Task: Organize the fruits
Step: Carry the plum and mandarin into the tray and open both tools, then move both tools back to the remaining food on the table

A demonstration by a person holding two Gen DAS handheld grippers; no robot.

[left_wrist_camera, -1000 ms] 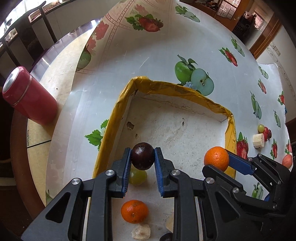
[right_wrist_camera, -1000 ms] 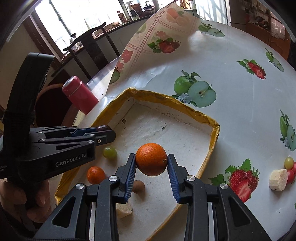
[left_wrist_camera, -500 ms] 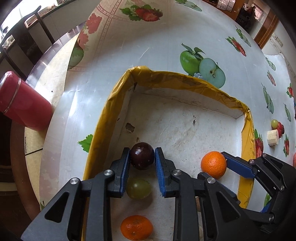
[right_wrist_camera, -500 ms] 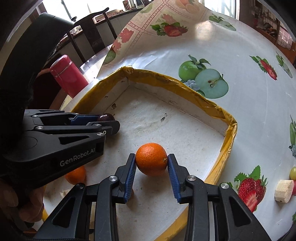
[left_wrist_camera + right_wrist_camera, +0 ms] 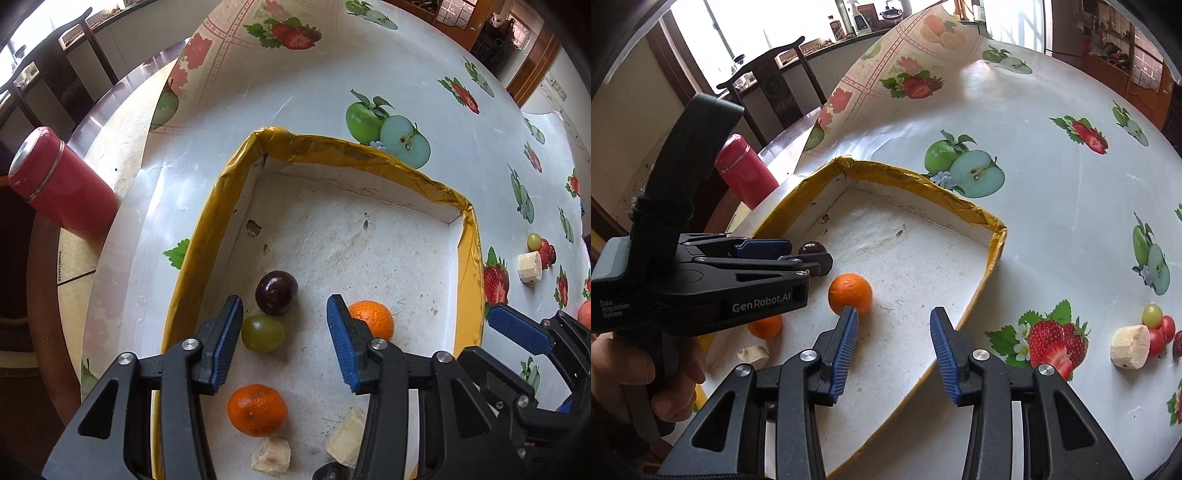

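both my jaws have just been opening and now stand apart, nothing pressed between the ribbed blue pads. my left gripper (image 5: pixel 284 332) hangs over the shallow tray (image 5: pixel 207 236), a white, scuffed cardboard floor with walls wrapped in crinkled yellow tape. its glossy dark plum (image 5: pixel 276 297) lies free on the floor, round, touching the smooth green grape (image 5: pixel 263 332) below it. my right gripper (image 5: pixel 894 339) has let go its pebbled orange (image 5: pixel 850 293), which sits on the tray floor just beside the left pad. the round fruits have no long axis to speak of. nearer me lie a second, flatter mandarin (image 5: pixel 257 410) and two pale rough-cut banana chunks (image 5: pixel 270 456). outside the tray, on the slick fruit-printed tablecloth (image 5: pixel 1052 184), a stubby banana piece (image 5: pixel 1129 346) lies on its side beside small cherry tomatoes (image 5: pixel 1161 328).
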